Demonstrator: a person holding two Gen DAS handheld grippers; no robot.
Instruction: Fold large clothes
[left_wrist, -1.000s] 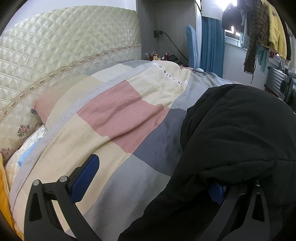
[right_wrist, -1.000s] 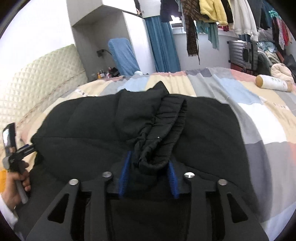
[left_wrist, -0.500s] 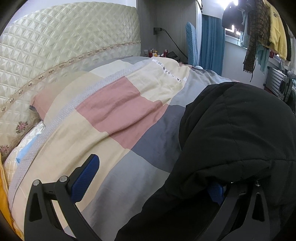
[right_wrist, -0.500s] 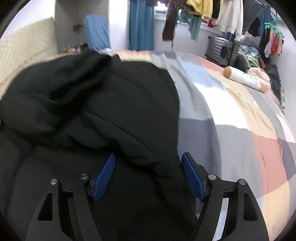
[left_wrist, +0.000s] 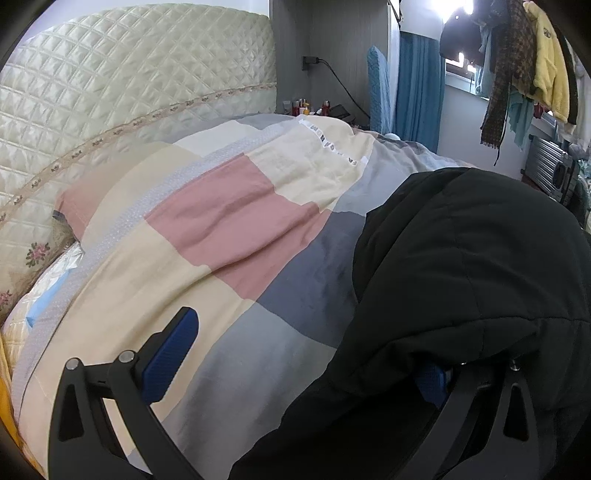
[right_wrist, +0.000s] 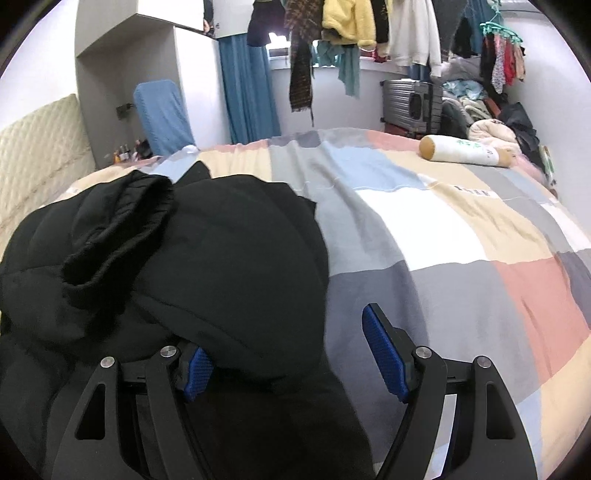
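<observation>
A quilted headboard stood at the left, and a black coat lay bunched on the patchwork bedspread, its edge draped between the spread fingers of the left gripper and the right gripper, neither clamping it.

Both grippers, left gripper and right gripper, show black triangular-cutout arms, silver screws and blue ribbed pads.
</observation>
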